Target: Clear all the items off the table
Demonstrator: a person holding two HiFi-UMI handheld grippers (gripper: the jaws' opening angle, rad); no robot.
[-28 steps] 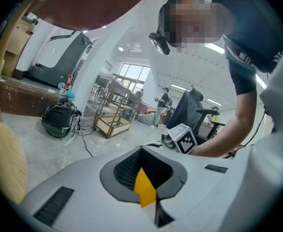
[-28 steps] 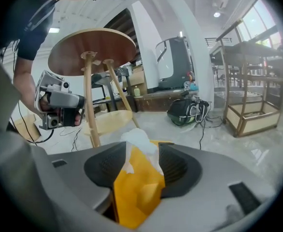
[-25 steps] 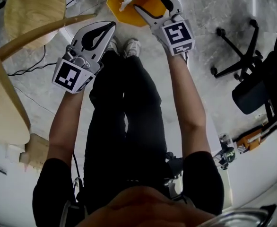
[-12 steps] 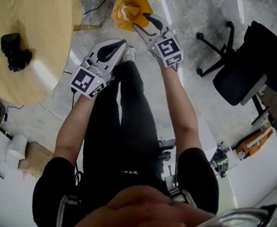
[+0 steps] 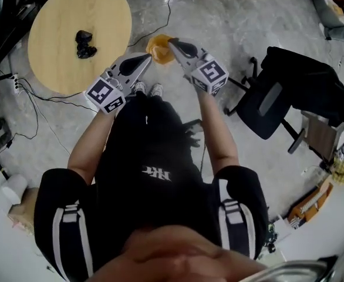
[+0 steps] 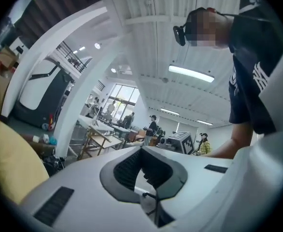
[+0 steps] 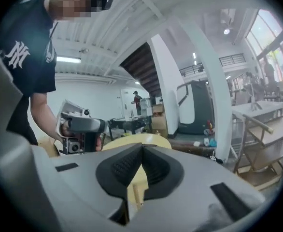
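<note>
Black lumpy item [image 5: 85, 44] sits near the middle of the round wooden bench [image 5: 54, 69] — well apart from both tongs, up and to the left of them in the head view. You hold the left tongs [image 5: 147, 57] out in front of you, just beside the bench's rim as the head view shows it. Their jaws are pressed together on themselves. The right tongs [image 5: 172, 42] have just been closing, and the pads now meet each other with no thing between. Their tips overlap the orange bin [image 5: 156, 49], which stands on the floor [image 5: 219, 16] just off the bench's rim, between the two tong tips.

Only the head view shows the item and the bin. The right gripper view adds the bench top edge-on beyond the shut jaws, and your left forearm [image 7: 45, 111] with the left tongs' handle. The left gripper view gives your dark T-shirt [image 6: 250, 81], strip lights and people at far worktables. A yellow curved surface [image 6: 6, 163] shows at its left edge — you cannot tell what it is.

A dark office chair [image 5: 277, 104] stands to your right. Cables [image 5: 49, 101] trail over the floor by the bench. Your shoes [image 5: 148, 89] are just below the bin. Between the left tongs and the item lies bare bench top.
</note>
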